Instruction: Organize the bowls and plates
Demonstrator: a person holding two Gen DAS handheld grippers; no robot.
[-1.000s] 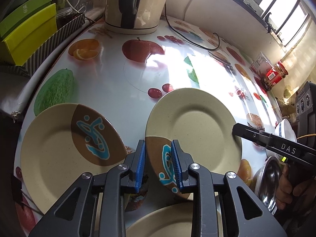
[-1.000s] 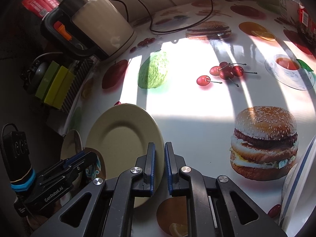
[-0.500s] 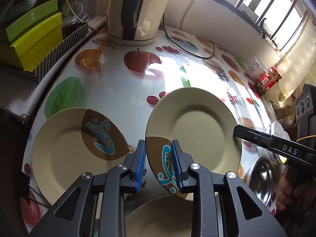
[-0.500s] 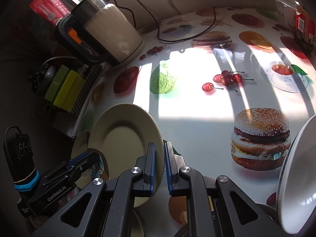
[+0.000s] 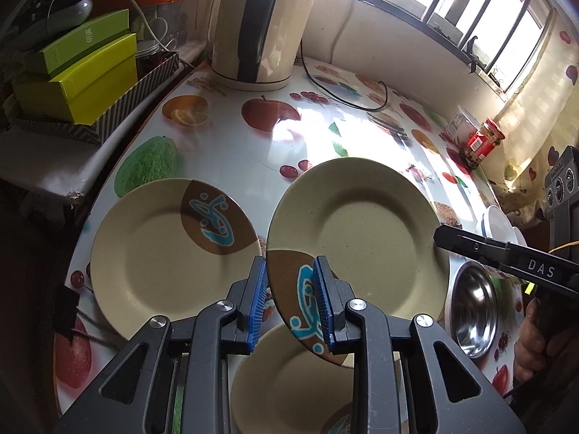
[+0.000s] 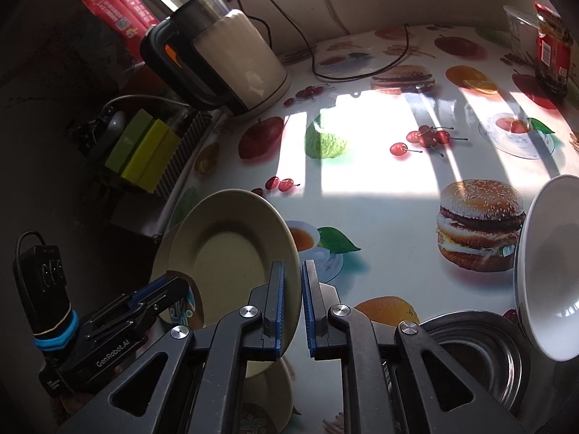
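Plate [image 5: 362, 231] now higher off table, clamped between left tool [image 5: 289, 303] and right tool [image 6: 293, 311].

Left hand-held gripper [image 5: 289, 300] and right (opposite side) [image 6: 293, 311] both clamped

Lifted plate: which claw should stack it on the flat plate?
Left. The left claw clamps the patterned rim of the lifted plate, flat plate right beside it. The right claw only straddles the far rim, grip unclear.

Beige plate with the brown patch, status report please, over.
Left claw and right claw shut on raised beige plate with brown patch. Two matching plates below. Steel bowl at right.
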